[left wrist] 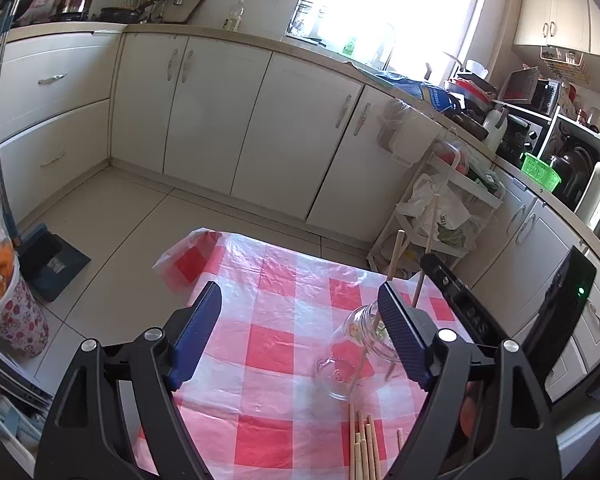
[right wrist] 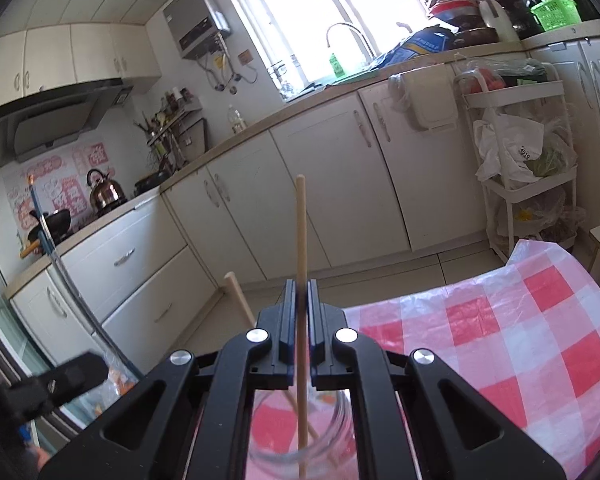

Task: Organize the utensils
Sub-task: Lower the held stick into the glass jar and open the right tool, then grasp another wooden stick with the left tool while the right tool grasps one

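A clear glass jar (left wrist: 350,354) stands on the red-and-white checked tablecloth (left wrist: 276,344), and one wooden chopstick (left wrist: 394,254) leans out of it. My left gripper (left wrist: 299,287) is open and holds nothing; its right finger (left wrist: 398,322) is just in front of the jar. Several more chopsticks (left wrist: 364,446) lie on the cloth near the front edge. My right gripper (right wrist: 299,285) is shut on an upright chopstick (right wrist: 300,232) whose lower end hangs over the jar mouth (right wrist: 300,436). The leaning chopstick (right wrist: 240,298) shows to its left. The right gripper (left wrist: 458,294) also appears in the left wrist view.
White kitchen cabinets (left wrist: 260,120) run behind the table. A white trolley with bags (left wrist: 440,208) stands past the table's far right corner. A dustpan (left wrist: 52,260) and a flowered bin (left wrist: 16,312) sit on the tiled floor to the left.
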Available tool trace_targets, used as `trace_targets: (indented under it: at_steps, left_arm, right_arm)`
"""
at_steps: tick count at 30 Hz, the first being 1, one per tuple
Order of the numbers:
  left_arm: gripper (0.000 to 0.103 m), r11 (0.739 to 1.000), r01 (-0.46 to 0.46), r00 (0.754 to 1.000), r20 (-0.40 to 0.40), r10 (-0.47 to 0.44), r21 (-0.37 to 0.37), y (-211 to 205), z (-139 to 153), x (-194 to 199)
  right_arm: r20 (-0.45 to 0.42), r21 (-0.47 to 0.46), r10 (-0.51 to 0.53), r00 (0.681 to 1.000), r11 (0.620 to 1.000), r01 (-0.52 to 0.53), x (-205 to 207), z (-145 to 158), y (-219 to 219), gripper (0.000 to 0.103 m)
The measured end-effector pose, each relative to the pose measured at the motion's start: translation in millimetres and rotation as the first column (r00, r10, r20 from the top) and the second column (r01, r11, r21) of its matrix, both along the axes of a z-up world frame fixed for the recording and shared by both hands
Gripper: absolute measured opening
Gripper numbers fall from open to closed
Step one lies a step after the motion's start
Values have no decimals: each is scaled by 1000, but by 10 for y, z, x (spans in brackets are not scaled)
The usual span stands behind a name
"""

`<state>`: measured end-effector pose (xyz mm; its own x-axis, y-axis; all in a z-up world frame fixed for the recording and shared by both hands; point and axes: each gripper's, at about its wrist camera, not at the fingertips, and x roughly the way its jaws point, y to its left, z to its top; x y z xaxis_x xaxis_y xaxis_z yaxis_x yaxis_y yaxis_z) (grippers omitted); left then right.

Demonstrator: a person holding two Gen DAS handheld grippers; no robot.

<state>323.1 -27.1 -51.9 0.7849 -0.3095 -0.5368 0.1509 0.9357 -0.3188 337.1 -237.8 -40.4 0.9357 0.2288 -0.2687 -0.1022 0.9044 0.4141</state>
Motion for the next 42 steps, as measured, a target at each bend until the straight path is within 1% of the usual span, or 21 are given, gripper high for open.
trace_targets:
  at_steps: [1,3,4,5,7,9,10,11,13,14,15,18,23,25,28,30,31,32,39,41,42]
  left_arm:
    - [79,1000,7,1000,-3,-7,5,-10,-2,-5]
    - [79,1000,17,1000,-9,-17,14,-35,-8,-11]
    - [80,1000,19,1000,-12,-19,20,-45,-18,-15]
    - [80,999,24,999,-21,-24,28,-59,-33,-13]
    - [80,999,32,998,-48,-31,29,-68,-72,-2]
    - [80,998,29,996,-90,-25,48,-83,-130,10]
    - [80,997,38,993,-113,-31,66,-106,-163,5]
    - [80,995,45,991,-131,-34,84,-137,-196,-23]
    - [80,991,72,986,-156,-54,112,-198,-269,-112]
    - [80,988,92,983,-171,-70,122,-235,-325,-179]
    - [80,985,112,978,-188,-86,133,-271,-387,-245]
    - [80,972,172,961,-244,-130,161,-374,-611,-459]
    - [80,964,200,938,-318,-136,178,-378,-916,-703]
    - [80,961,208,934,-329,-140,182,-367,-975,-766]
    - [80,954,226,932,-329,-153,196,-395,-1027,-834]
    - [80,951,245,929,-326,-174,191,-428,-1029,-852]
    - [80,948,252,929,-324,-180,193,-467,-1013,-848]
    - [80,945,262,927,-322,-190,197,-508,-1012,-852]
    - [80,920,329,910,-333,-248,215,-829,-1075,-818]
    - [76,909,346,905,-339,-257,234,-914,-1120,-815]
    - [69,903,351,902,-347,-255,248,-942,-1153,-804]
  right_arm:
    - [-3,-13,10,1000,1000,-10,-46,-2,17,7]
    - [-26,-32,42,999,999,-42,-155,-4,56,25]
    - [-33,-42,42,999,998,-44,-249,0,53,39]
    - [-31,-51,37,999,998,-39,-365,10,36,41]
    - [-53,-52,29,998,998,-32,-581,-5,-11,41]
    - [-117,-43,11,993,999,-16,-824,-67,-91,41]
    - [-174,-55,6,985,998,-16,-942,-138,-112,40]
    - [-226,-60,14,974,998,-29,-1057,-227,-121,34]
    - [-304,-77,19,952,996,-44,-1227,-386,-125,31]
    - [-350,-81,28,936,995,-60,-1310,-500,-117,26]
    - [-377,-82,30,926,994,-66,-1354,-572,-116,23]
    - [-436,-92,13,900,994,-59,-1397,-738,-105,22]
    - [-489,-154,-6,872,985,-79,-1293,-894,1,22]
    - [-510,-188,-20,860,978,-89,-1250,-951,55,22]
    - [-535,-210,-29,844,973,-100,-1217,-1058,64,22]
    - [-530,-225,-33,847,969,-103,-1231,-1065,58,18]
    - [-534,-220,-28,845,970,-107,-1223,-1067,52,9]
    - [-536,-212,-24,844,971,-108,-1221,-1069,26,8]
    - [-522,-184,-19,853,979,-91,-1235,-1063,-88,6]
    - [-518,-169,-16,856,982,-84,-1245,-1062,-128,6]
    - [-516,-161,-16,856,984,-79,-1245,-1063,-150,6]
